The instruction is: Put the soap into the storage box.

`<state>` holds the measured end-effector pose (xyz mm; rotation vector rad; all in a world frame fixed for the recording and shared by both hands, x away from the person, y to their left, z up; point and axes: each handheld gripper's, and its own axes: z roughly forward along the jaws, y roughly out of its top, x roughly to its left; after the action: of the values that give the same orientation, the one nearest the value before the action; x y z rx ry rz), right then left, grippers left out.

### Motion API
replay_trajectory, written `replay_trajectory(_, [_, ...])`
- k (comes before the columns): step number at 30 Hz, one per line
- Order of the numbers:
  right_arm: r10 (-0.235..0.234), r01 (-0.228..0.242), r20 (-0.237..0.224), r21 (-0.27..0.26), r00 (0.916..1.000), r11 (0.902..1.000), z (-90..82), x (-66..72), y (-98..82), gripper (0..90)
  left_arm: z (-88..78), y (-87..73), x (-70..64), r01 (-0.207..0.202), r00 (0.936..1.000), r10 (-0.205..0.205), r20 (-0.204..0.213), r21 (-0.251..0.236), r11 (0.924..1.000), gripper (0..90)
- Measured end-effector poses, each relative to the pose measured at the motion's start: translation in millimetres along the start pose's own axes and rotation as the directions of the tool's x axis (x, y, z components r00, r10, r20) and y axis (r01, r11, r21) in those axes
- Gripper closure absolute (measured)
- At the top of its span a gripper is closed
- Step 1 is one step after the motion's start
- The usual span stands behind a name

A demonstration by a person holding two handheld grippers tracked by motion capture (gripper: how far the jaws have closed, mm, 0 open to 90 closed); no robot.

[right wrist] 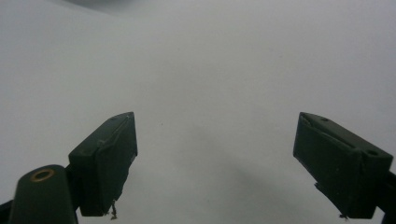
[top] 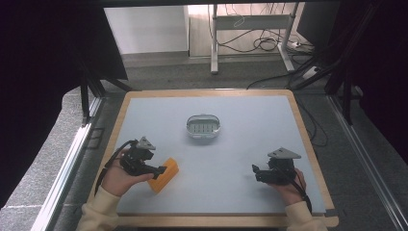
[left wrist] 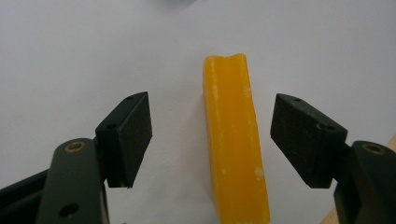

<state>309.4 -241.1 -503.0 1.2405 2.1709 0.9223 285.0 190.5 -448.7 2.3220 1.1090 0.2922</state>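
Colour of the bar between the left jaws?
Orange-yellow bar; clearest in the left gripper view.

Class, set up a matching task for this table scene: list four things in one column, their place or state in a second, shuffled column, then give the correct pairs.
Things:
1. yellow-orange rectangular soap bar
2. grey oval plastic soap dish
3. left gripper
4. right gripper

Places or states:
A. open over bare tabletop
B. lying between two open jaws, untouched by the pads
C. jaws apart on either side of the bar
D. at the table's middle, farther from the person

Pairs: 1-B, 2-D, 3-C, 4-A
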Motion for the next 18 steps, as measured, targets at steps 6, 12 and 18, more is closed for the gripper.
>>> replay_trajectory(6, [-0.002, 0.002, 0.010, 0.009, 0.9999, 1.0000, 0.5, -0.6, -0.6, 14.4, 13.0, 3.6, -7.0, -0.008, 1.0000, 0.008, 0.001, 0.036, 0.9993, 29.9])
replay_trajectory(12, [-0.016, 0.016, 0.007, 0.007, 0.9998, 0.9998, 1.1, -0.3, -1.0, 14.7, 28.0, 4.5, -10.9, -0.023, 0.9997, 0.024, -0.007, 0.085, 0.9961, 31.1])
replay_trajectory(18, [-0.035, 0.034, 0.006, 0.013, 0.9994, 0.9993, 2.0, 1.4, -1.4, 15.5, 40.6, 4.2, -13.4, -0.030, 0.9994, 0.032, -0.016, 0.132, 0.9908, 32.8])
